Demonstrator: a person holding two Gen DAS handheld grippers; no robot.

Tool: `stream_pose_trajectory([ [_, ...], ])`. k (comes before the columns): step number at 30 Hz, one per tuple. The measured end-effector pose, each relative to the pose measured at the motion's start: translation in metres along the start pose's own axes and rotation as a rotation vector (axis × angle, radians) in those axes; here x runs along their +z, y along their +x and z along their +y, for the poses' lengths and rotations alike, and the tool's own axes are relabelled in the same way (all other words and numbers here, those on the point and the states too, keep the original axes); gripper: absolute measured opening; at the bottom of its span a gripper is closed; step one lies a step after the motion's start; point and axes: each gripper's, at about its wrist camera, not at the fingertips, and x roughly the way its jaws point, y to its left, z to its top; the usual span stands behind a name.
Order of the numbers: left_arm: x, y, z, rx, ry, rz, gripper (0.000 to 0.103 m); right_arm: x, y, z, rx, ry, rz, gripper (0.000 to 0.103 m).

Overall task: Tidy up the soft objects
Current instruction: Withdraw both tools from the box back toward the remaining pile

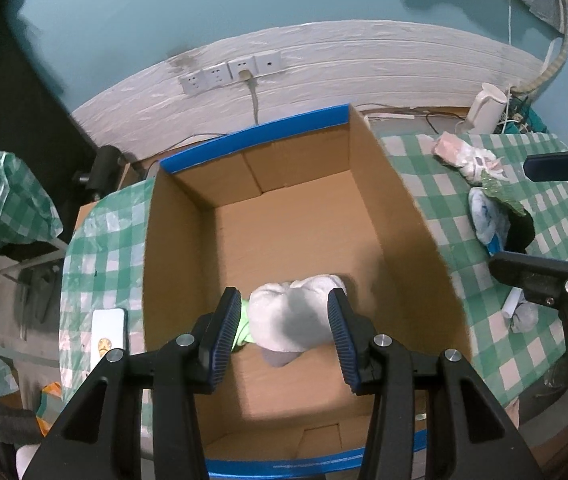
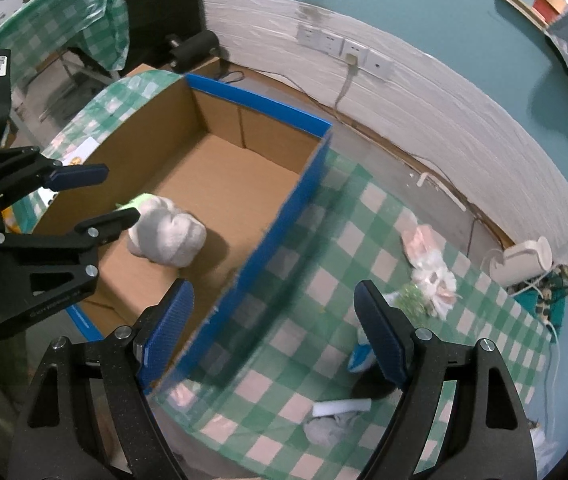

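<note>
One cardboard box point(image 1: 284, 220) with blue outside walls stands on the worktop point(image 2: 344, 240), which has a green and white checked cover. Inside the box there is one white rolled soft bundle point(image 1: 296, 316), and one light green soft piece point(image 1: 243, 328) shows just at its left side, touching it. The bundle lies on the box floor near the front wall. Its long axis goes about across the box, from left to right in the left wrist view, and its rounded end points to the right wall.

The left gripper point(image 1: 284, 332) hangs above the bundle. Its jaws are about half open, one on each side of the bundle as seen from above, but in the right wrist view they stand above it and do not press on it, so they hold nothing.

The right gripper point(image 2: 275, 336) is over the right wall of the box and the checked cover. Its jaws are wide open and empty.

Outside the box, on the worktop at the right, I count about five more soft things: one pink and white one point(image 2: 424, 256), one green patterned one point(image 2: 412, 300), one white and blue one point(image 2: 360, 354), one black one point(image 1: 520, 232), and one grey and white one point(image 2: 332, 424). They lie close together in a loose row. One white kettle point(image 2: 524, 262) stands at the far edge.
</note>
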Motion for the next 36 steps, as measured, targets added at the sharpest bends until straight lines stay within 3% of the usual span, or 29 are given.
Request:
stream_pose_trajectory([
  [36,0.027,-0.017,-0.104,-0.093,0.171,-0.033,0.046,-0.082,-0.012,-0.098,-0.054,0.192,0.031,0.083],
])
